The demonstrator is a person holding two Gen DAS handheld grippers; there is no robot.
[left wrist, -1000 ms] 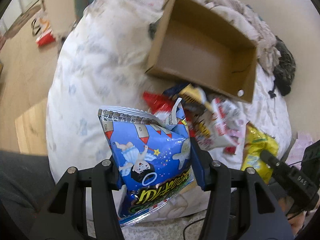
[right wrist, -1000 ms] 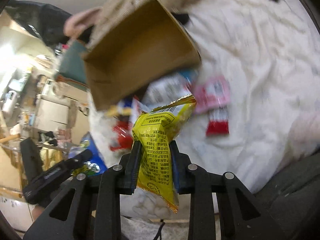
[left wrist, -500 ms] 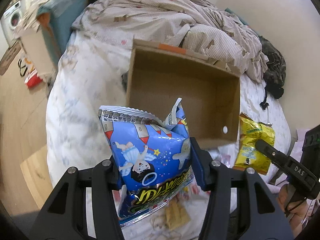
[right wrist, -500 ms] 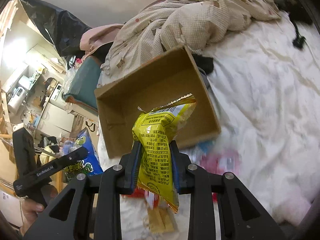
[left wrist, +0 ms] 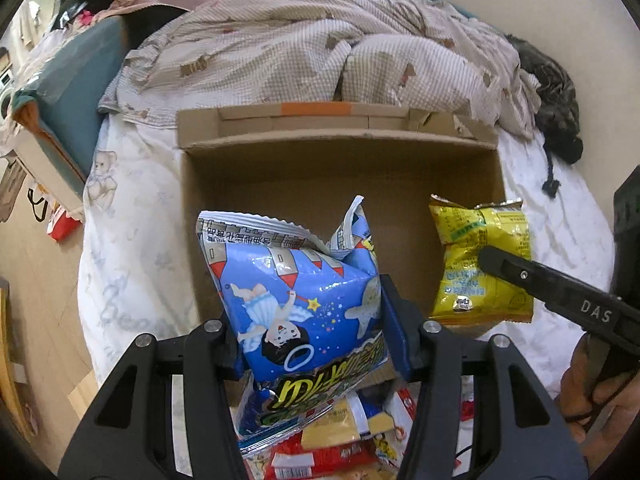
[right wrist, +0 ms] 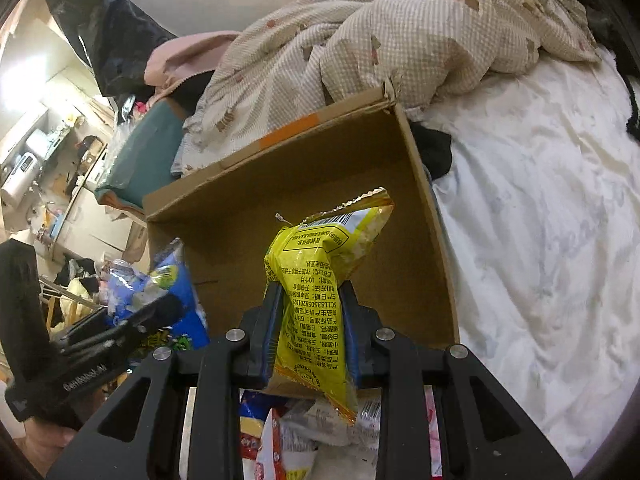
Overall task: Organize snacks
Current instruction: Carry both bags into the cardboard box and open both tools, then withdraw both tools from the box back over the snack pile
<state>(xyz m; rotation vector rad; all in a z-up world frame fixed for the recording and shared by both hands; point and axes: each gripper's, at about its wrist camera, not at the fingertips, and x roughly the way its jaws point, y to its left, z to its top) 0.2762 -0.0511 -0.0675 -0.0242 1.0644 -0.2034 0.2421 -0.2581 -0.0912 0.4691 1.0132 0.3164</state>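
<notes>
Bed [left wrist: 132,216] with white sheet, checked blanket [left wrist: 320,48] bunched at its far edge. Open cardboard box [left wrist: 304,184] sits mid-bed just in front of the blanket. Left gripper [left wrist: 312,336] clamped on blue snack bag [left wrist: 300,300], held over the box's near edge. Right gripper [right wrist: 310,328] clamped on yellow snack bag [right wrist: 320,280], also over the near edge, right side. Loose snack pile [left wrist: 340,440] on the sheet below both grippers, by the box's near wall.

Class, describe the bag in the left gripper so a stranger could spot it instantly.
Find the open cardboard box on the bed. In front of it, the left gripper clamps a puffy blue snack bag. Unlike the yellow bag beside it, it shows a cartoon angel and red-tipped rockets.
</notes>
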